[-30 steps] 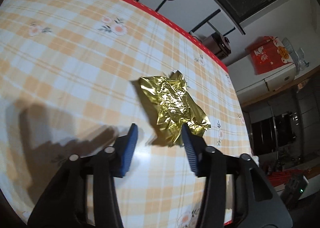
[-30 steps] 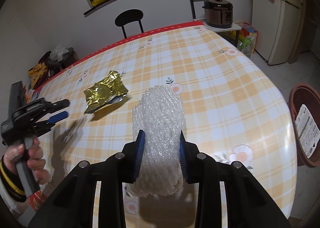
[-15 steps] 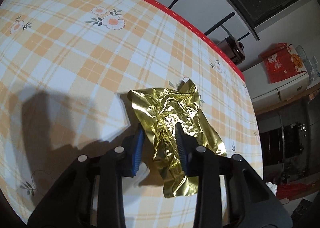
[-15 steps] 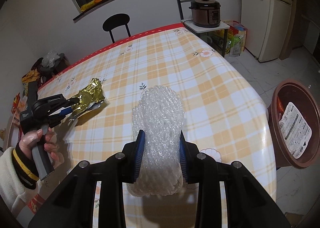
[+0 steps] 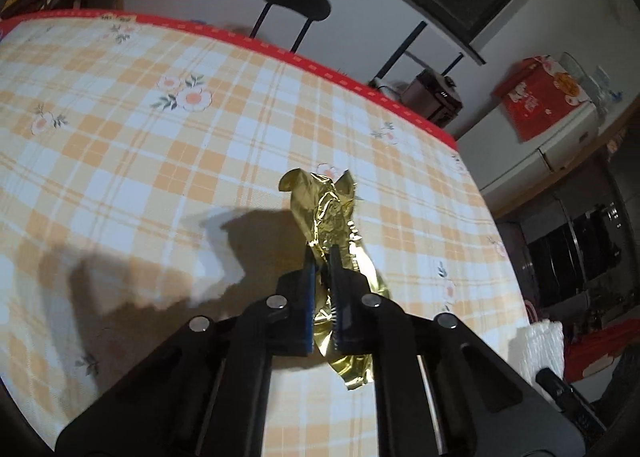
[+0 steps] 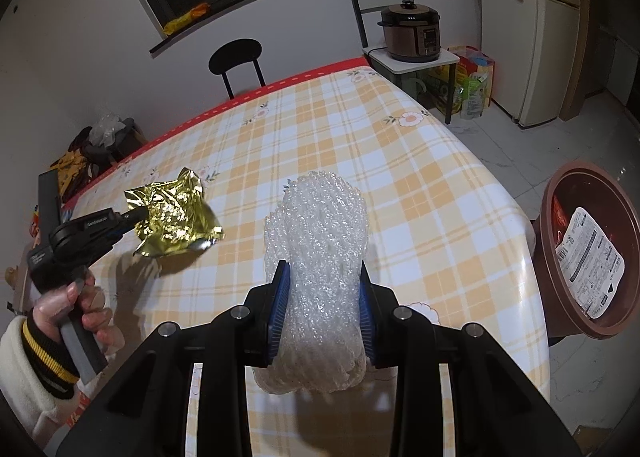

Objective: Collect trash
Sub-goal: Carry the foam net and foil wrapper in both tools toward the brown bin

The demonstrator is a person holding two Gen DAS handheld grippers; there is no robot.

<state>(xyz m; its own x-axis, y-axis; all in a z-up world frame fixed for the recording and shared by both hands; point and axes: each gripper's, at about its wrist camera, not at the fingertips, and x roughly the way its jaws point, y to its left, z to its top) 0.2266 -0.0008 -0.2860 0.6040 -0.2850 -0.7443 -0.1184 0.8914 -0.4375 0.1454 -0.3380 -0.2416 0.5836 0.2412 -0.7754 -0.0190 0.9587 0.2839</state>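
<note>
The left gripper (image 5: 323,253) is clenched on the gold foil wrapper (image 5: 332,217), lifted above the table (image 5: 120,161) near its left edge. The right gripper (image 6: 322,269) grasps a bubble-wrap wad (image 6: 320,241) over the near edge. The thin foil may slip or tear out before reaching the brown bin (image 6: 560,257).

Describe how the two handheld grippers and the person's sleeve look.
Both grippers are black plastic with ribbed blue pads on their two fingers and round silver bolts on the linkages. The left gripper has a grey pistol handle and small white lettering on its body. The sleeve is fluffy white, with a black knit cuff striped yellow. No cables are visible.
</note>
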